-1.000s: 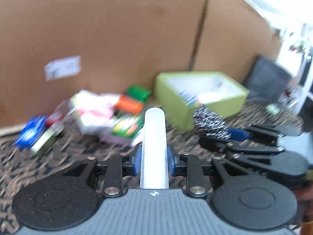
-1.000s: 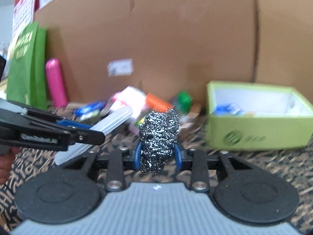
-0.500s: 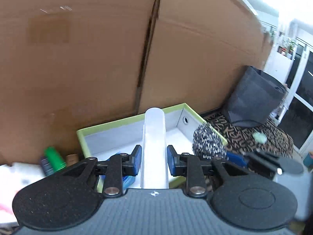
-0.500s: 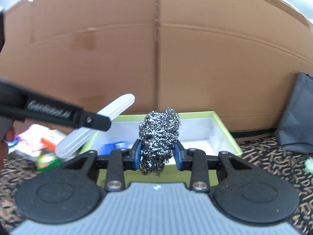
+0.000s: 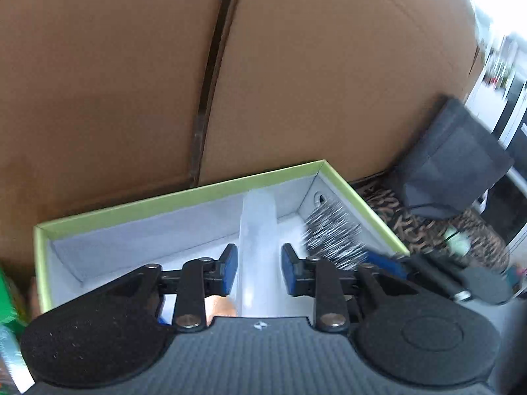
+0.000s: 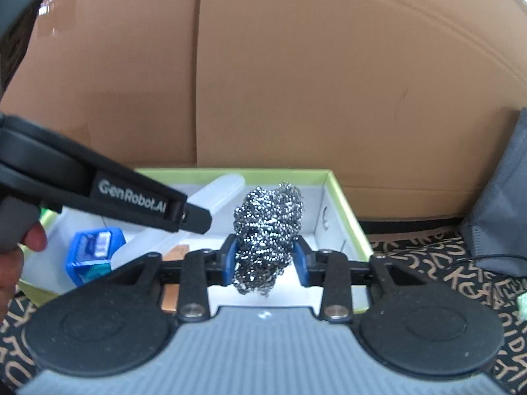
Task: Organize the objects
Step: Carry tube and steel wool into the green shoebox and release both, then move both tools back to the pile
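Both your tongs are opening over the green box (image 6: 342,194): left tongs (image 5: 258,271) releasing the plastic case (image 5: 258,230), right tongs (image 6: 265,260) the steel scourer (image 6: 268,227). That's 2 more sorted.

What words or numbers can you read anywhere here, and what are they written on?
"GenRobot.AI": white letters on the black side of the left hand-held gripper, seen from the right wrist camera.
Blue box inside the green-rimmed box: it has a label, too small and blurred to read.
Patterned floor covering: letter-like shapes, no readable word.
Nothing else has text that can be read.
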Demonstrator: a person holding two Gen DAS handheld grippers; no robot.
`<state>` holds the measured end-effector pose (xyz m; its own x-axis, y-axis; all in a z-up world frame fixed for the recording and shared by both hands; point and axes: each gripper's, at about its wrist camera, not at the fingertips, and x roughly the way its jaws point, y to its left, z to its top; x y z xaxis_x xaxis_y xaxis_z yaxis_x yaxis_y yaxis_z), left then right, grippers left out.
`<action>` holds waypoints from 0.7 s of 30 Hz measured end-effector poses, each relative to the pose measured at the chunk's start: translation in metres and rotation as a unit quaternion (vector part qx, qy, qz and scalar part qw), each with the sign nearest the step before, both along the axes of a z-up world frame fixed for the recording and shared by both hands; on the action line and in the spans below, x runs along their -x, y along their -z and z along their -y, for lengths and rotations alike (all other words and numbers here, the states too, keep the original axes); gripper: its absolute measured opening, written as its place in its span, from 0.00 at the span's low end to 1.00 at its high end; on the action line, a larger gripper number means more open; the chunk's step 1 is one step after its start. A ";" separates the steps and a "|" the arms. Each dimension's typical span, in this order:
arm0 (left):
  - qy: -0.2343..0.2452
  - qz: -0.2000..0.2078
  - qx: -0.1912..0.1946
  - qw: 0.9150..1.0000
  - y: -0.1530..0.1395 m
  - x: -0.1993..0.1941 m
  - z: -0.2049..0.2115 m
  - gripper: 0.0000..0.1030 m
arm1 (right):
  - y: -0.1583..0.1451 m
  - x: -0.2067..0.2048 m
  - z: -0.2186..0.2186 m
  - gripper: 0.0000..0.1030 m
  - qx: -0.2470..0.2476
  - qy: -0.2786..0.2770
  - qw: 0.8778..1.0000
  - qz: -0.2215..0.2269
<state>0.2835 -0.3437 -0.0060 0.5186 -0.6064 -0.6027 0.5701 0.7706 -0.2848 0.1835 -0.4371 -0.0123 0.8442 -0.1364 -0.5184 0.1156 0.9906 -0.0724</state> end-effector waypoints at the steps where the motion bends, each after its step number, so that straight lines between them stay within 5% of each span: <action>1: 0.004 -0.014 0.012 1.000 0.002 -0.004 -0.002 0.72 | 0.005 -0.004 0.000 0.55 -0.001 -0.007 1.000 -0.009; 2: -0.004 -0.024 0.016 1.000 0.001 -0.006 -0.005 0.90 | 0.009 -0.006 0.000 0.61 0.002 -0.009 1.000 -0.016; 4: -0.026 -0.002 0.026 0.999 -0.005 -0.001 -0.018 0.90 | 0.006 0.004 -0.004 0.63 0.029 -0.005 1.000 -0.003; 6: -0.027 0.025 0.027 0.999 -0.017 0.010 -0.029 0.90 | -0.005 0.023 -0.004 0.78 0.033 0.005 0.999 0.029; 12: -0.044 0.107 0.015 0.993 -0.038 0.084 -0.075 0.92 | -0.037 0.100 -0.021 0.99 0.021 0.013 0.992 0.122; 21: -0.097 0.122 -0.018 0.988 -0.019 0.170 -0.163 0.95 | -0.048 0.167 -0.068 1.00 -0.024 -0.035 0.986 0.163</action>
<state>0.1133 -0.1804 0.0128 0.7554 -0.4623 -0.4644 0.4594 0.8790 -0.1278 0.0162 -0.3691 0.0360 0.9734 -0.0527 -0.2231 0.0553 0.9985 0.0050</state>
